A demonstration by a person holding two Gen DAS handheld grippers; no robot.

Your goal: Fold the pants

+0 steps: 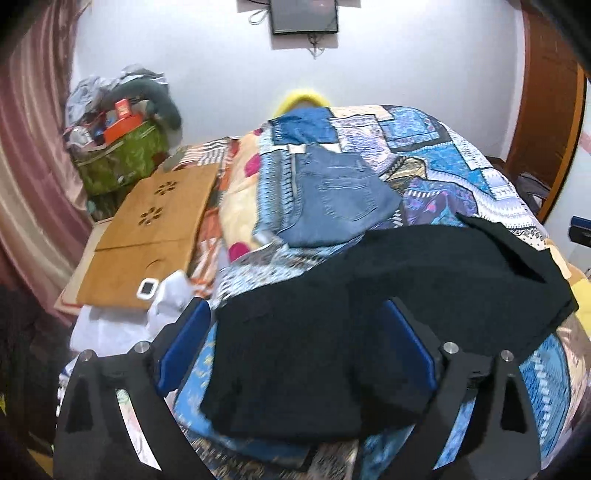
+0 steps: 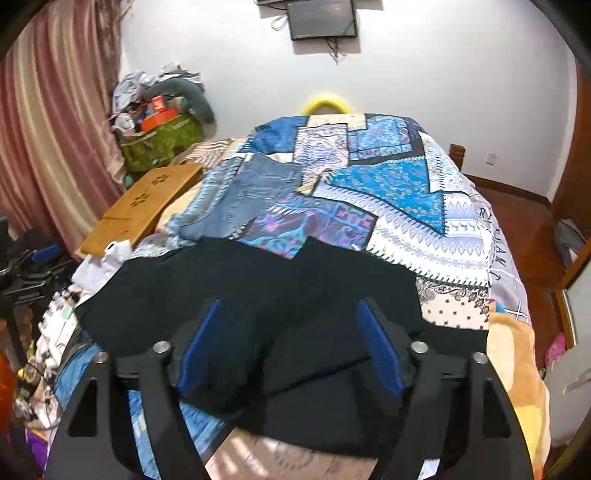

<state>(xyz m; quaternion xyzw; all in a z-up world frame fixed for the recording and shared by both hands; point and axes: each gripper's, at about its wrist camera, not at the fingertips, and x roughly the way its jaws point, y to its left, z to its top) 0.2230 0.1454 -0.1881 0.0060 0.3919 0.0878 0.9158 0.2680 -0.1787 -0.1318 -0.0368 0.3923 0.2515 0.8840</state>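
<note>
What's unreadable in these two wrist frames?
- Black pants, left wrist view: near hem hidden behind gripper fingers; fold layers lost in black and blur.
- Black pants, right wrist view: lower edge hidden by the right gripper.
- Wall screen: top cut off by frame edge.

Pants [image 1: 369, 295] on bed [image 1: 480, 177], before jeans [image 1: 343, 195]

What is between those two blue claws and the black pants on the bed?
Nothing visible. The black pants lie directly under the open left gripper and open right gripper; the folded jeans lie farther back.
</note>
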